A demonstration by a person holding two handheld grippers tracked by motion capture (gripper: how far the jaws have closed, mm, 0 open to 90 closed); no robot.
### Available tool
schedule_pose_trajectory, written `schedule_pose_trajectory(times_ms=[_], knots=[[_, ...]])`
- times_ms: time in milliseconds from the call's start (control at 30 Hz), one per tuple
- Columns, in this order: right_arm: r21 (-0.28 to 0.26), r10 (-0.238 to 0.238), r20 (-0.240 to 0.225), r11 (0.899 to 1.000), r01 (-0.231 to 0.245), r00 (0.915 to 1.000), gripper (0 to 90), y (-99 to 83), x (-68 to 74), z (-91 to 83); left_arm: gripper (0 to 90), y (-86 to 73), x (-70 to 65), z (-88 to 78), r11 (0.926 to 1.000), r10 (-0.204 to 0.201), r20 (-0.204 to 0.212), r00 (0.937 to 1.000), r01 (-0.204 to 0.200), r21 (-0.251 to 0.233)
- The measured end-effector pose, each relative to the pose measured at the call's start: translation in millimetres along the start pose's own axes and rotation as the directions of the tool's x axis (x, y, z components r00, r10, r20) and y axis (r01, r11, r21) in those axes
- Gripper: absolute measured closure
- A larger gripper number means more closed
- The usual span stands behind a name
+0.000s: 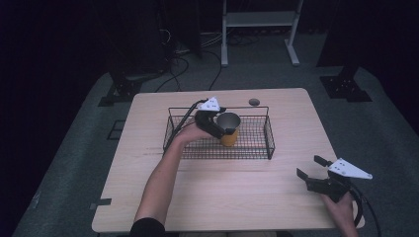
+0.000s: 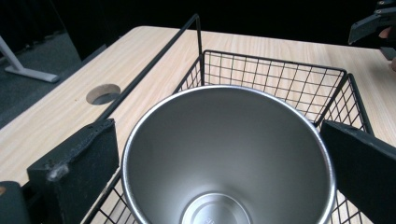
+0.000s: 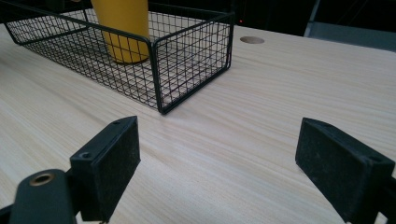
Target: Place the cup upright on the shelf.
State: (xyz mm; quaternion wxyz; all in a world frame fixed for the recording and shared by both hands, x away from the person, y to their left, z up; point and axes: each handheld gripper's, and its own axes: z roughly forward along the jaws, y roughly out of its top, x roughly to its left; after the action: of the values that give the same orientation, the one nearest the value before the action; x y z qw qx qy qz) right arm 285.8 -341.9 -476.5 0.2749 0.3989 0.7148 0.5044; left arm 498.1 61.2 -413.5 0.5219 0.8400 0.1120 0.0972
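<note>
Left gripper view: cup [image 2: 229, 154] between spread fingers [image 2: 74, 172], inside basket [image 2: 280, 74]; right gripper [image 1: 312, 173] fingers apart, empty.

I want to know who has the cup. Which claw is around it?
The left claw, inside the black wire basket, straddles the yellow metal cup. The right claw gapes empty over the wooden table.

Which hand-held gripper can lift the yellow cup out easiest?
Probably the left hand-held gripper: its jaws flank the yellow steel-lined cup in the black wire basket. The right hand-held gripper sits open, far away.
</note>
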Motion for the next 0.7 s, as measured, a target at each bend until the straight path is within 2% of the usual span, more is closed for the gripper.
schedule_pose_trajectory(times_ms=[300,700], knots=[[0.0,-0.003,-0.002,1.0,0.003,1.0,12.9,0.0,0.1,0.1,0.0,8.8,-3.3,-11.5,0.9994,0.016,-0.009,0.9998,-0.017,-0.031],[0.001,0.003,0.0,1.0,-0.003,1.0,12.8,0.0,-0.2,0.1,0.0,21.8,-15.6,-27.3,0.9953,0.053,-0.017,0.9984,-0.054,-0.08]])
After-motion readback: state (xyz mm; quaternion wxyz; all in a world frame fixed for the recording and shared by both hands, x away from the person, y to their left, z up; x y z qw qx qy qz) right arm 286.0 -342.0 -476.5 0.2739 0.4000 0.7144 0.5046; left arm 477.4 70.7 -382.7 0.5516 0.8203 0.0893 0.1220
